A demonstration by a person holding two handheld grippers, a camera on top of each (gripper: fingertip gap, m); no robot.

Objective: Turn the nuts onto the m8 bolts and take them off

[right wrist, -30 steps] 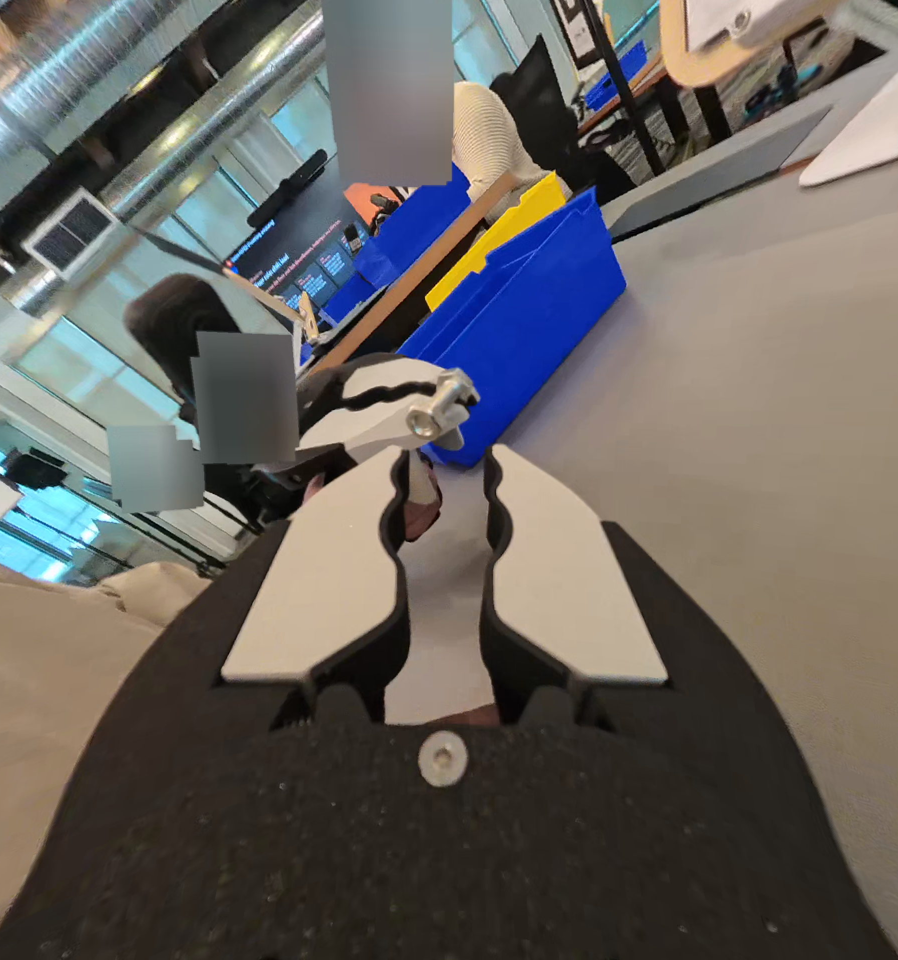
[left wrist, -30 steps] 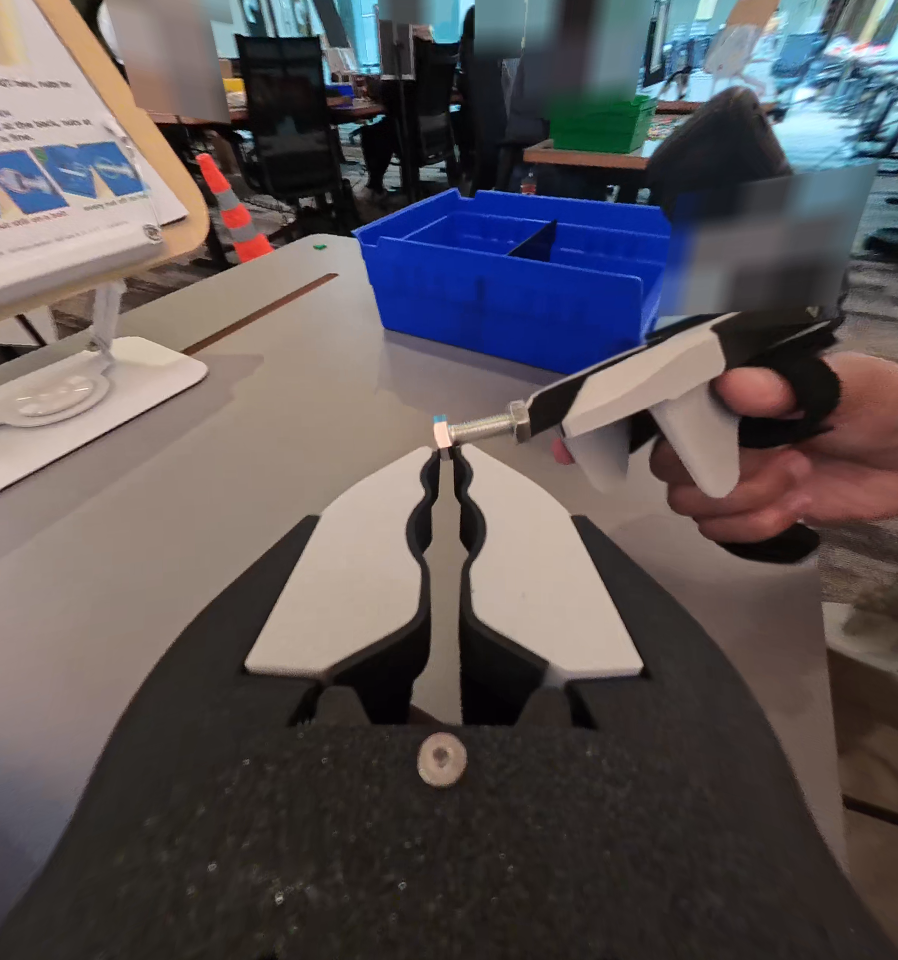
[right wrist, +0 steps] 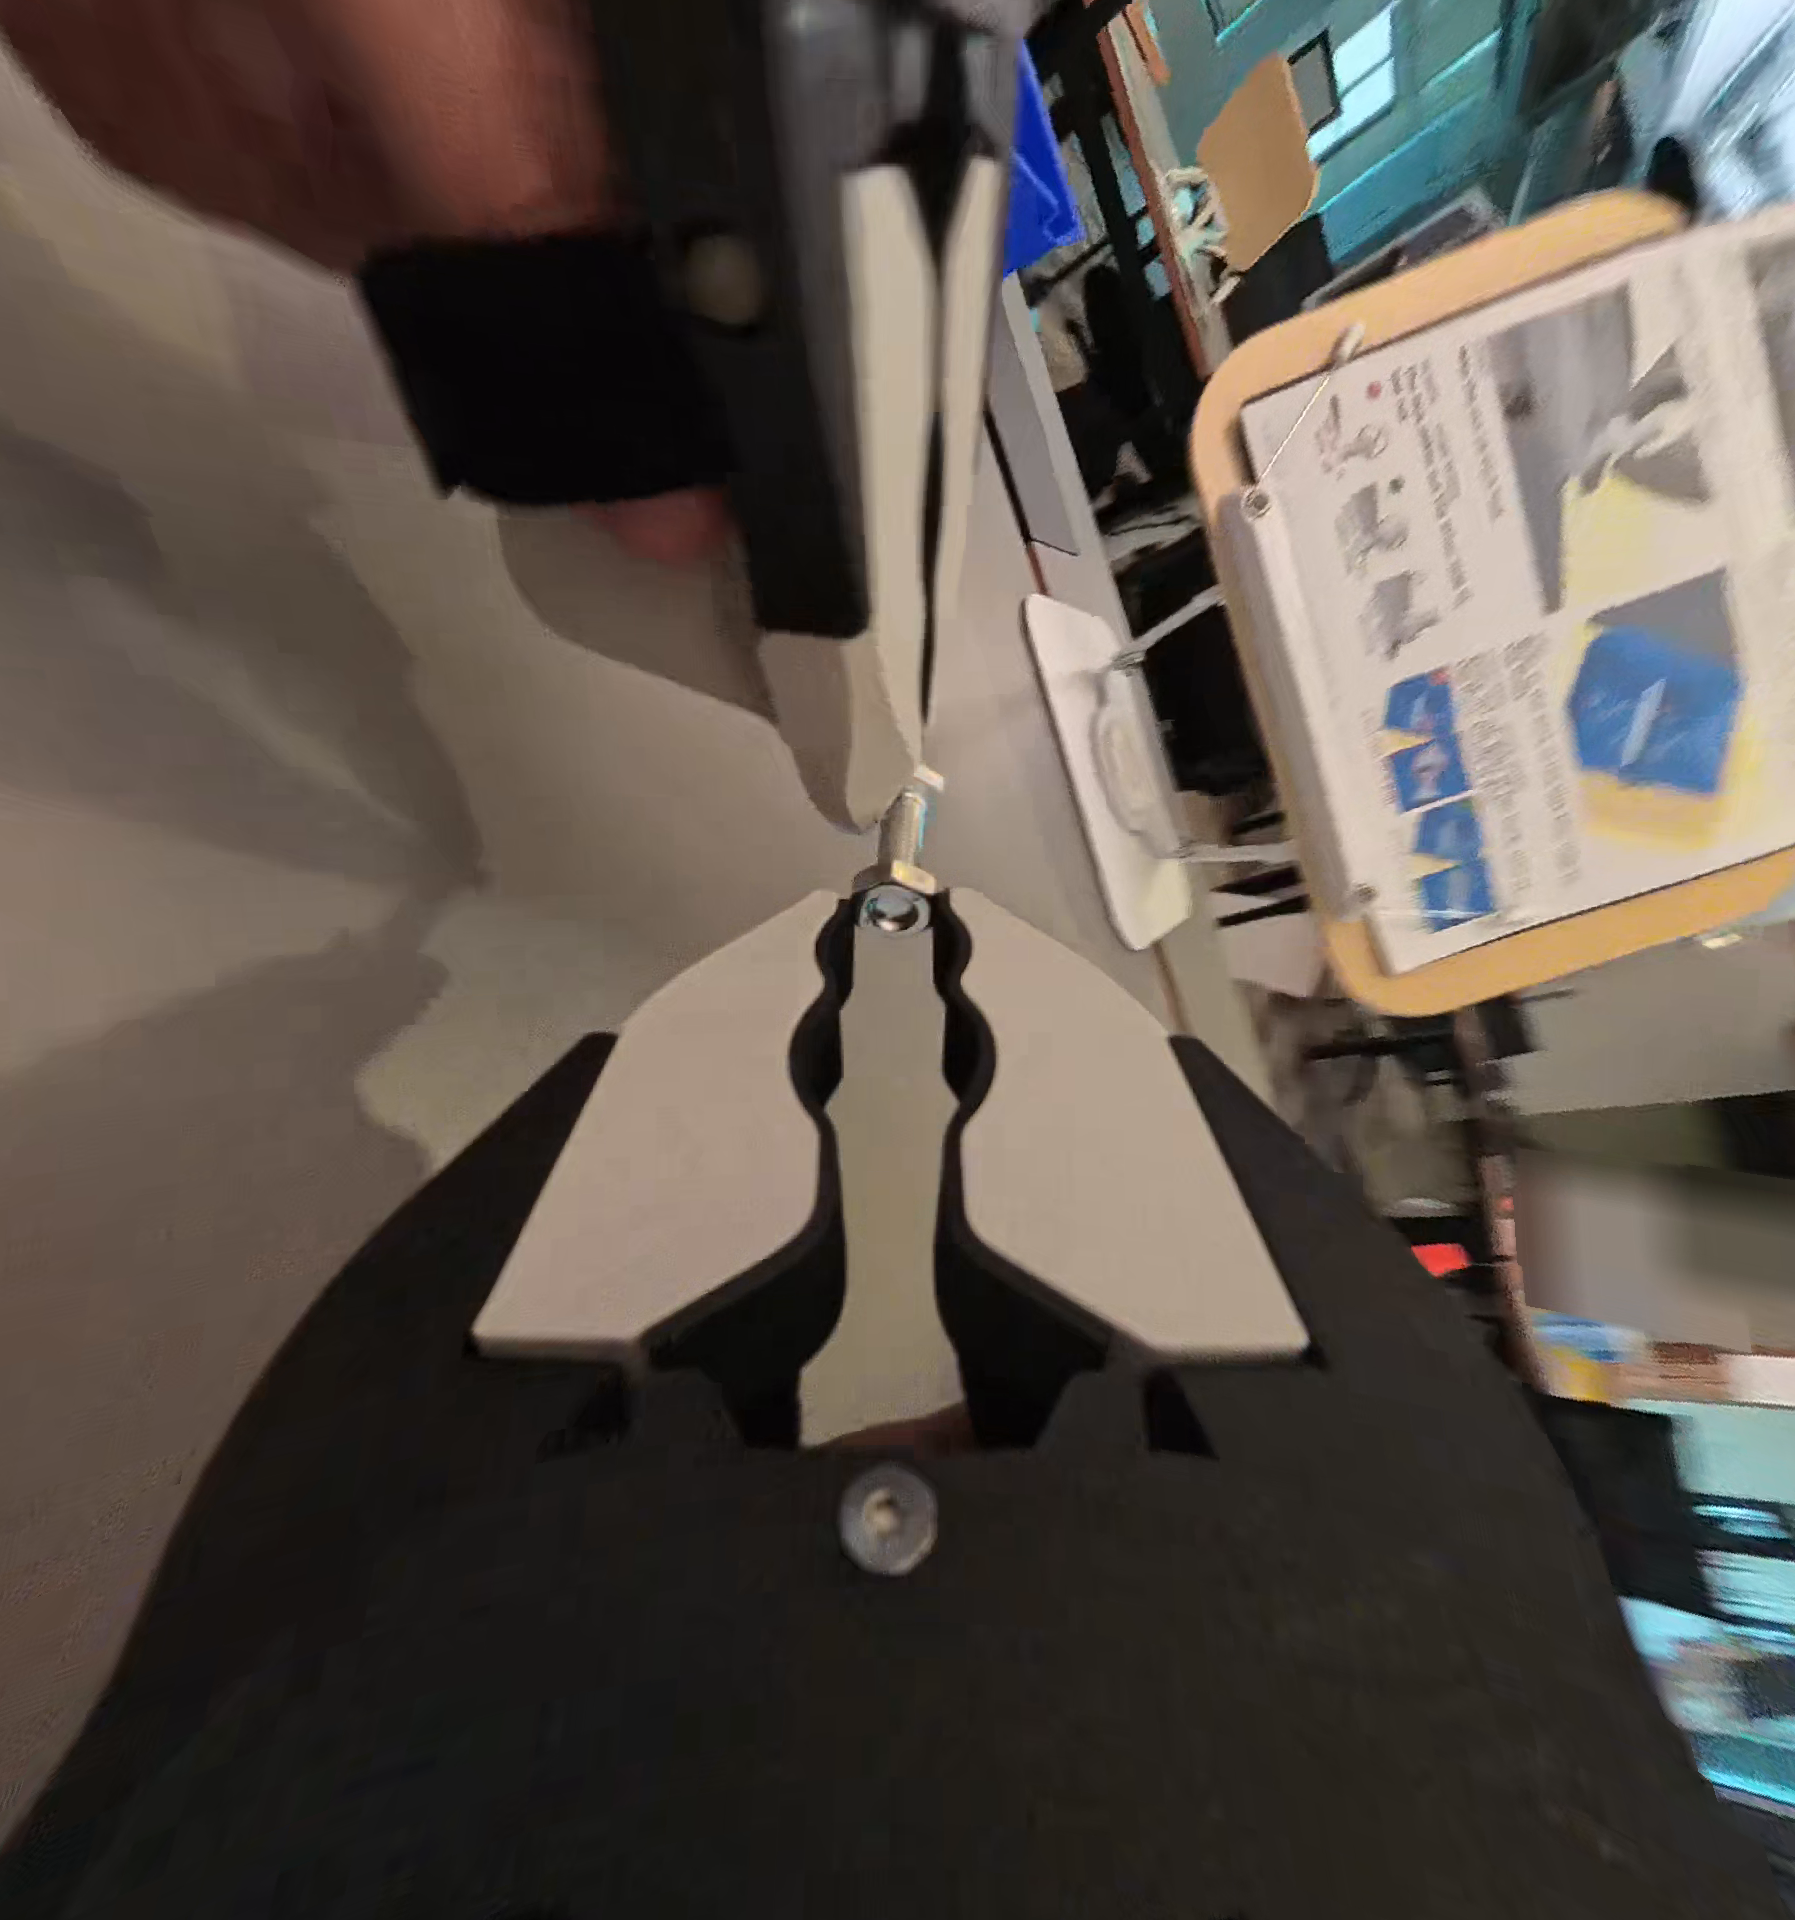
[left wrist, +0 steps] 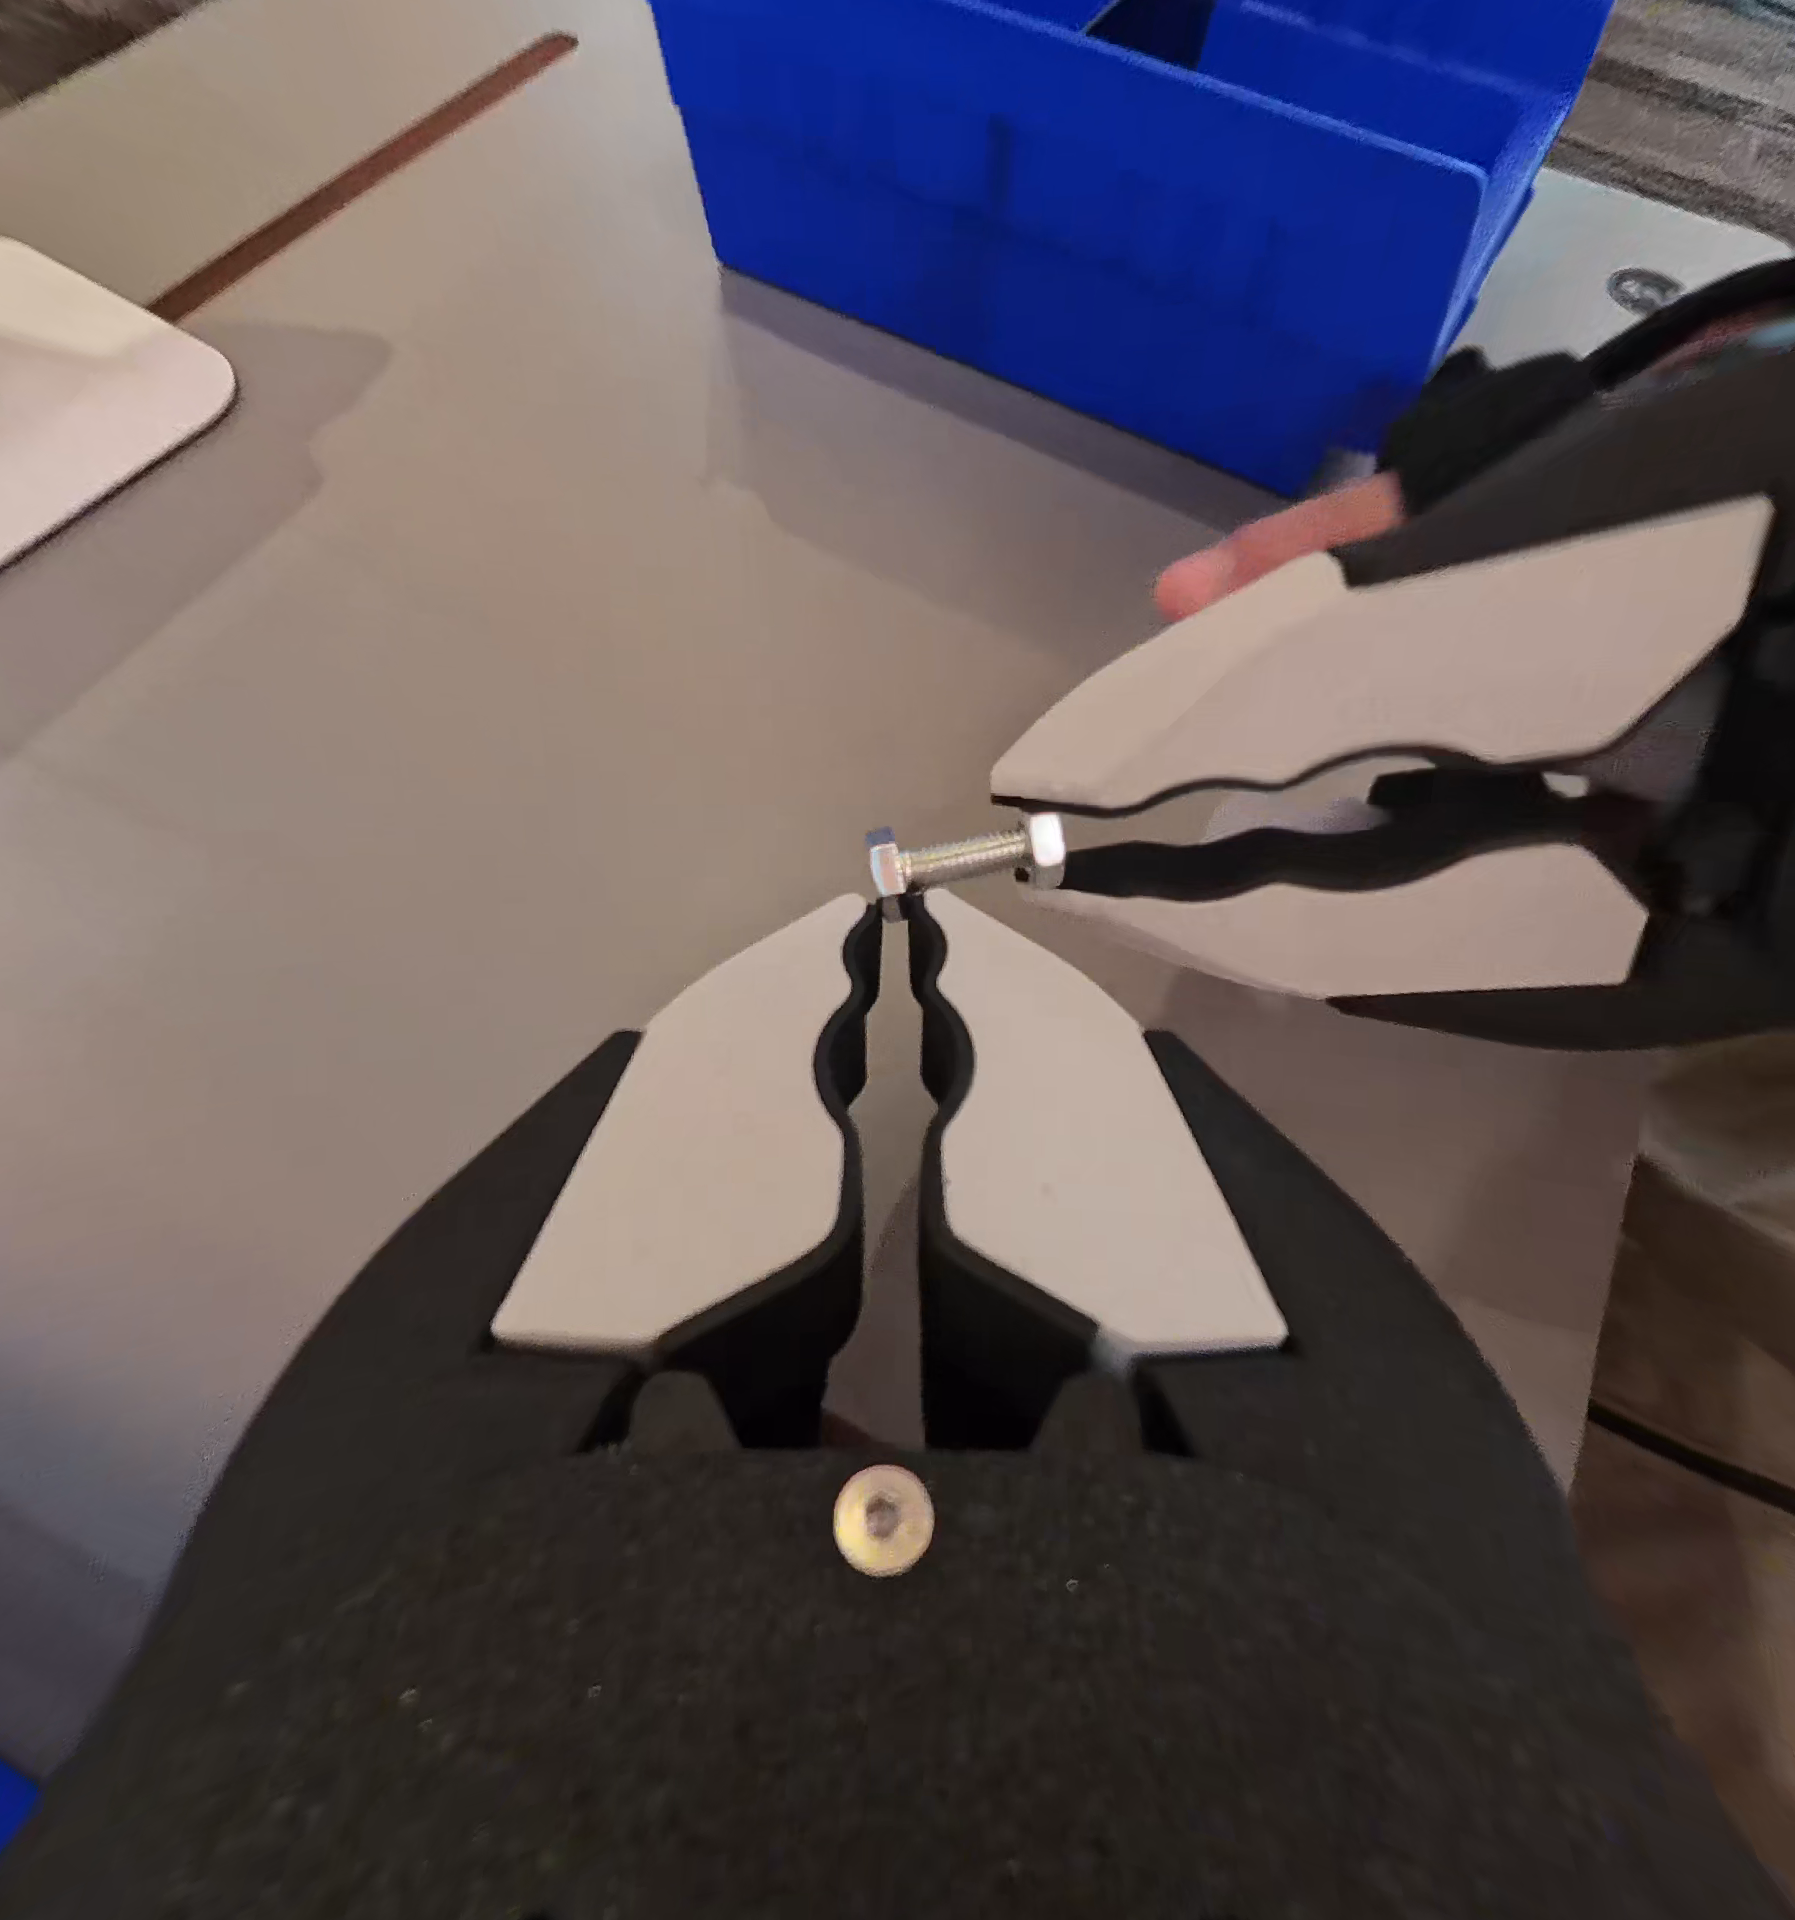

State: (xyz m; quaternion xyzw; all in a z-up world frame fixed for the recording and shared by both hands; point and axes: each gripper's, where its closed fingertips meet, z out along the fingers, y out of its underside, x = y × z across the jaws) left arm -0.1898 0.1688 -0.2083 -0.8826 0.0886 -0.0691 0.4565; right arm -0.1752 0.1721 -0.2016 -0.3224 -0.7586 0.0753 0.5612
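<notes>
- Left wrist view shows my left gripper (left wrist: 893, 914) nearly closed, its tips pinching the hex head (left wrist: 885, 868) at one end of the bolt (left wrist: 960, 860). The bolt hangs level above the grey table (left wrist: 457, 623), in front of the blue bin (left wrist: 1080, 229).
- My right gripper (left wrist: 1018, 847) comes in from the side and is clamped on the nut (left wrist: 1047, 850) at the bolt's other end.
- Right wrist view looks straight along the bolt. The nut (right wrist: 895, 914) sits between my right fingertips (right wrist: 960, 935), with what looks like the bolt's tip showing in its hole.
- Bare thread runs the whole way between head and nut, so I judge the nut is only a few turns on.
- I cannot tell from this alone whether it is just started or almost off.
- Either way this bolt is not finished: there is more turning to do.
- No other bolts or nuts show, so I cannot say how many remain.
</notes>
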